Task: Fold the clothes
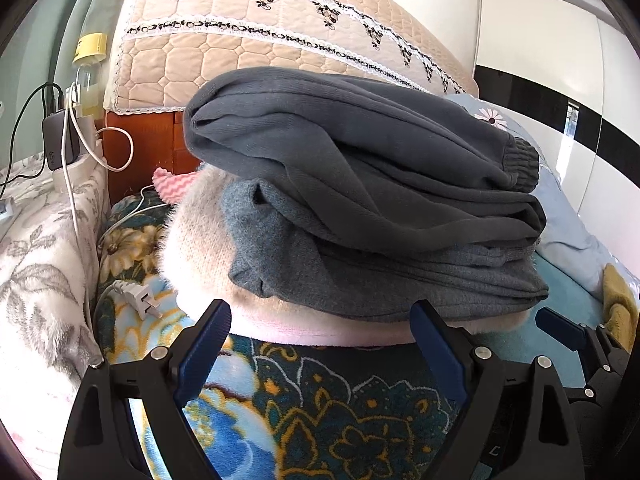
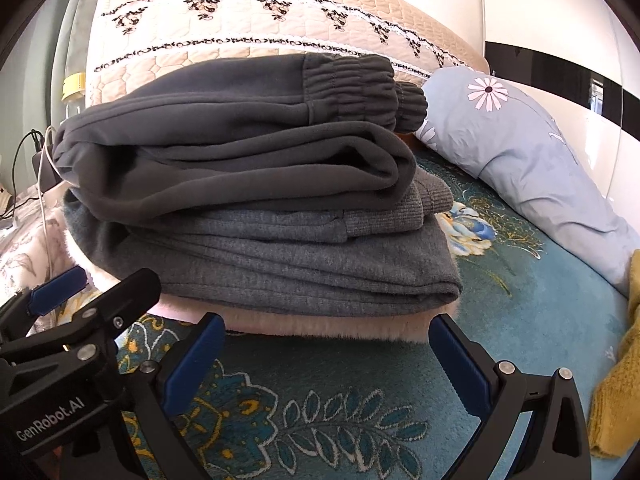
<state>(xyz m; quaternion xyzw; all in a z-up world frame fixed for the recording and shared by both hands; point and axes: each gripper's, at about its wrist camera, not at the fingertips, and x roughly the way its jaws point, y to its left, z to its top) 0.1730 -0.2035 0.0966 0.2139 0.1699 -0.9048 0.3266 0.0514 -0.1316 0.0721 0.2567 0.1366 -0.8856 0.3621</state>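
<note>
Blue-padded black left gripper sits nearest the lens, jaws spread wide and holding nothing, just short of the stack's near edge. Blue-padded black right gripper likewise agape and empty, side by side with the left one, aimed at the same stack.

Stack lies on the teal floral fleece blanket covering the bed: dark grey fleece sweatpants with elastic cuffs on top, folded mid-grey knit garment under them, fluffy cream-white fleece garment at the bottom. Pale blue flowered pillow lies near, to the right; mustard yellow knit item at the far right edge, apparently not folded yet.

Handling, as a judgement: all soft, thick, floppy, light-to-moderate weight; the top sweatpants sit bulged and slightly skewed, likely to slide if nudged. Best hold: pinch several layers at a folded edge or the ribbed cuffs, both grippers apart for support. The fluffy bottom layer compresses, so bite deep.
</note>
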